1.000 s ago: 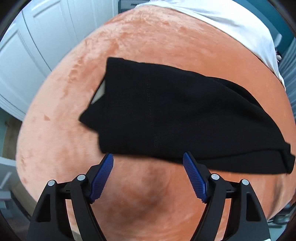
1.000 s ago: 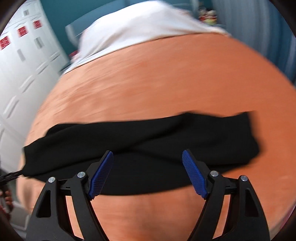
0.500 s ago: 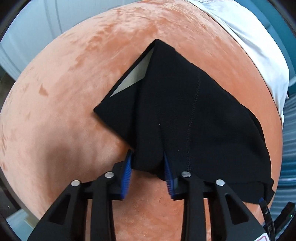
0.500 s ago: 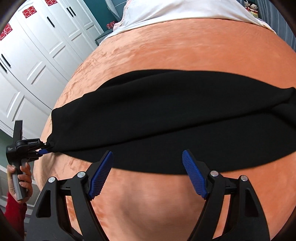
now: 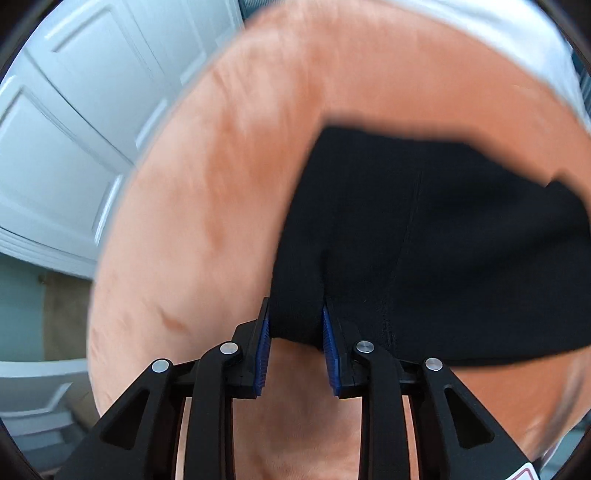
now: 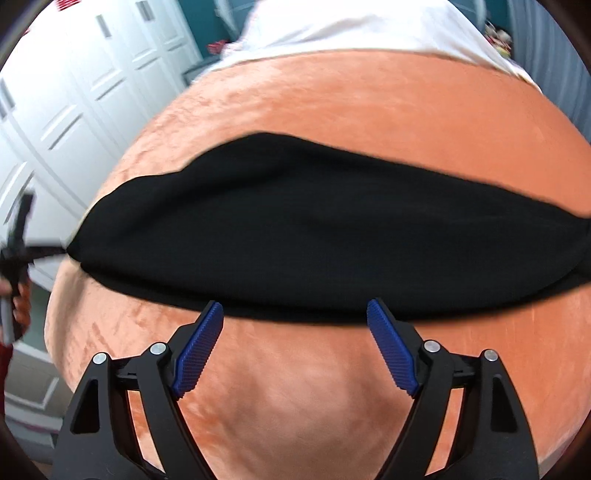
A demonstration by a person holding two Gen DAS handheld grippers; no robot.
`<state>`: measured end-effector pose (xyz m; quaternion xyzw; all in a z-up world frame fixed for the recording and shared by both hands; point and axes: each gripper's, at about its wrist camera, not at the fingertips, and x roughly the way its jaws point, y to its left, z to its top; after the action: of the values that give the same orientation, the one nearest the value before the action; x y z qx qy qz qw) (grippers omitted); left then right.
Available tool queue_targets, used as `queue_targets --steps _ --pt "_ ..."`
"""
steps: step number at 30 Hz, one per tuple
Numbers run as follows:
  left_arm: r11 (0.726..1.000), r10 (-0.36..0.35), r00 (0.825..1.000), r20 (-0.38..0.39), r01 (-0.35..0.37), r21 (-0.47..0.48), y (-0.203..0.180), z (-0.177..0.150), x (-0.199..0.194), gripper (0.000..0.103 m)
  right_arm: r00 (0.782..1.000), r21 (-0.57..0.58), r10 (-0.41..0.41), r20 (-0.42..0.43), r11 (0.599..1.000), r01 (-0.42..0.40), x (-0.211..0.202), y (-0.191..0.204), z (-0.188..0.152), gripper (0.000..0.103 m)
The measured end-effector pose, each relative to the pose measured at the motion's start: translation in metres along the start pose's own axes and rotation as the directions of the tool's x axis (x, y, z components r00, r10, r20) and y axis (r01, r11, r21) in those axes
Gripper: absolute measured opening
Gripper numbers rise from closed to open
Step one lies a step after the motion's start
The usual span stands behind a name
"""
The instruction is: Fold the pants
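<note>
Pants of plain black fabric are pinched at their near edge between the blue pads of the left gripper, whose jaws have just been closing and now stand narrow on a bunched fold of the cloth. From that grip the garment is spread away and to the right over an orange plush blanket; a vertical seam is seen in the fabric, though the view is blurred. The right gripper is held wide, nothing between its pads, its tips just at the near hem of the pants. In the right wrist view the garment is shown as a long band across the blanket, with a white sheet beyond. Only there are the left gripper at the band's left end and the hand holding it made out, blurred.
</note>
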<state>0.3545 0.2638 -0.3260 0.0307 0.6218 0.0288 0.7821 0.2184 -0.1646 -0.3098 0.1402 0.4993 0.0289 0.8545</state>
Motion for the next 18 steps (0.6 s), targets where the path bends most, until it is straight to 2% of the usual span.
queue_targets --steps 2,4,7,8,10,12,13,15,16,18 --pt "0.996 0.086 0.989 0.116 -0.090 0.027 -0.012 -0.014 -0.024 0.028 1.000 0.015 -0.014 0.011 1.000 0.014 -0.006 -0.012 -0.003 0.078" --pt "0.994 0.112 0.982 0.150 -0.112 -0.011 -0.013 -0.023 -0.042 0.028 0.998 0.044 -0.049 0.034 0.998 0.047 -0.018 -0.037 -0.008 0.078" --pt "0.972 0.230 0.957 0.176 -0.216 -0.097 -0.011 -0.040 -0.067 0.044 0.994 0.120 -0.097 0.046 0.989 0.091 -0.031 -0.082 -0.012 0.078" --pt "0.969 0.239 0.952 0.190 -0.221 -0.111 -0.015 -0.045 -0.075 0.044 0.990 0.167 -0.129 0.053 0.979 0.119 -0.039 -0.110 -0.013 0.078" --pt "0.972 0.226 0.951 0.212 -0.205 -0.115 -0.027 -0.053 -0.094 0.044 0.981 0.226 -0.182 0.068 0.961 0.162 -0.052 -0.148 -0.013 0.078" --pt "0.976 0.214 0.945 0.247 -0.195 -0.100 -0.044 -0.054 -0.108 0.050 0.965 0.302 -0.244 0.092 0.931 0.206 -0.071 -0.196 -0.008 0.078" --pt "0.980 0.198 0.943 0.266 -0.182 -0.083 -0.060 -0.055 -0.114 0.055 0.958 0.346 -0.267 0.105 0.913 0.217 -0.080 -0.221 -0.004 0.078" --pt "0.987 0.159 0.939 0.305 -0.155 -0.038 -0.103 -0.058 -0.125 0.058 0.948 0.418 -0.294 0.123 0.882 0.220 -0.092 -0.261 0.009 0.078" --pt "0.989 0.143 0.940 0.311 -0.146 -0.016 -0.120 -0.060 -0.127 0.063 0.944 0.441 -0.307 0.122 0.869 0.226 -0.094 -0.278 0.016 0.078" --pt "0.992 0.103 0.943 0.318 -0.121 0.039 -0.158 -0.063 -0.130 0.065 0.937 0.469 -0.332 0.106 0.848 0.247 -0.091 -0.308 0.037 0.078"
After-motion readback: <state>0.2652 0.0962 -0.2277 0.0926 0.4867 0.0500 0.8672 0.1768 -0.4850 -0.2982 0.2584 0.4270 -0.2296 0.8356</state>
